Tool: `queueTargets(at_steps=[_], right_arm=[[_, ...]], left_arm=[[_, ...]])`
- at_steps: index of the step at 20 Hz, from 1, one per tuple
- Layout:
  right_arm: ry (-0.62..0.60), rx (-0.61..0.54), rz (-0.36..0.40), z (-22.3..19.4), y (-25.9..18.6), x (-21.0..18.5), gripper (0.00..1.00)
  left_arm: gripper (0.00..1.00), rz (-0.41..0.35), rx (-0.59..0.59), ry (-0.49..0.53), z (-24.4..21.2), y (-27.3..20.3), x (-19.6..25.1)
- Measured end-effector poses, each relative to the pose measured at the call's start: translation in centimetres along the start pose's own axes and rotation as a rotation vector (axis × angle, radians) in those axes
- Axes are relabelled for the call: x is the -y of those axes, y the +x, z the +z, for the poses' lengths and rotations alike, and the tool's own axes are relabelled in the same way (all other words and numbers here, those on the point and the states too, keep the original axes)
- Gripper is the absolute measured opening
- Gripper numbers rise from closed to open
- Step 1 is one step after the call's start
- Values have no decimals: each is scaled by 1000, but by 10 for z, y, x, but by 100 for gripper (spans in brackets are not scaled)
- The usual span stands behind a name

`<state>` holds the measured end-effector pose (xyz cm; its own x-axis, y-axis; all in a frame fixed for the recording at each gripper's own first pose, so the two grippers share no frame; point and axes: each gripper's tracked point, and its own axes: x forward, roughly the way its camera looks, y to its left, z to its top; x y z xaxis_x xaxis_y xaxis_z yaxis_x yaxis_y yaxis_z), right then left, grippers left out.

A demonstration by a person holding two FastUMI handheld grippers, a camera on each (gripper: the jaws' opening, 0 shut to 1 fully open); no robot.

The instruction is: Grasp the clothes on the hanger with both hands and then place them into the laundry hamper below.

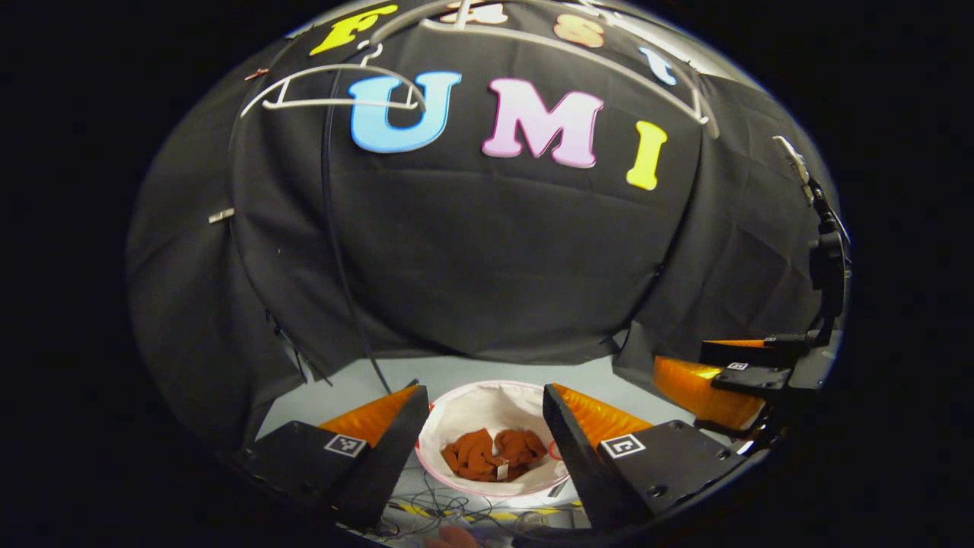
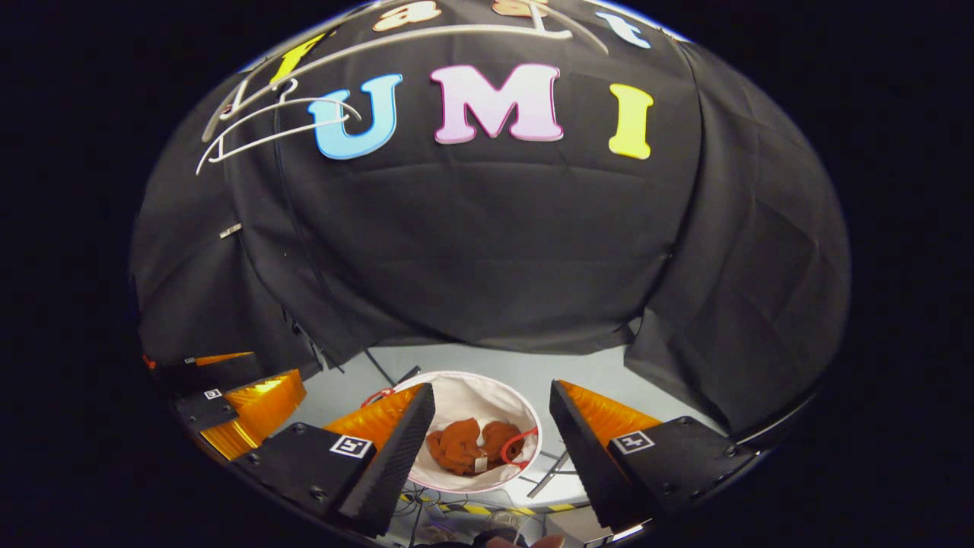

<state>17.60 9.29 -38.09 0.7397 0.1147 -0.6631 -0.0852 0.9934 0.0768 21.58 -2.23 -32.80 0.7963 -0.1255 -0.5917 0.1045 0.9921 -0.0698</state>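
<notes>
Left gripper view looks down past its own two fingers at the clothes (image 1: pixel 493 454), a rust-brown crumpled garment lying at the bottom of the laundry hamper (image 1: pixel 487 407), a round white fabric tub with a pale pink rim that stands on the grey floor (image 1: pixel 464 371). A small white tag sticks out of the garment, too small to read. The left hand-held gripper (image 1: pixel 485 434) hangs over the hamper with its black, orange-backed fingers spread wide apart and nothing between them, which suggests the garment has been let go and the placing is done. Off to the right edge the right hand-held gripper (image 1: pixel 715 380) hangs near it, seen from the side. Right gripper view gives the same picture from its own side: the clothes (image 2: pixel 472 445) lie in the hamper (image 2: pixel 472 399), a red cord loop beside them, and the right hand-held gripper (image 2: pixel 491 434) also stands wide apart and empty, with the left one (image 2: pixel 243 399) at the lower left. Both likely sit side by side above the tub because the garment was carried by two points. Each finger block bears a small square black-and-white marker, not readable as text. High on the rail a bare white hanger (image 1: pixel 335 87) hangs before the black booth wall (image 1: pixel 487 266). Loose cables and yellow-black tape lie on the floor beside the hamper.
</notes>
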Motion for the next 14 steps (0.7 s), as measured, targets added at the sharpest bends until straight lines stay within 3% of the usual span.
queueTargets(at_steps=[6, 10, 14], right_arm=[[44, 174, 11, 72, -76, -11, 98], [47, 287, -27, 110, -127, -13, 97], [30, 395, -51, 147, -172, -16, 98]], left_arm=[[95, -13, 162, 0, 53, -80, -1], [95, 34, 260, 10, 94, -124, -8], [95, 26, 373, 8, 134, -166, -12]])
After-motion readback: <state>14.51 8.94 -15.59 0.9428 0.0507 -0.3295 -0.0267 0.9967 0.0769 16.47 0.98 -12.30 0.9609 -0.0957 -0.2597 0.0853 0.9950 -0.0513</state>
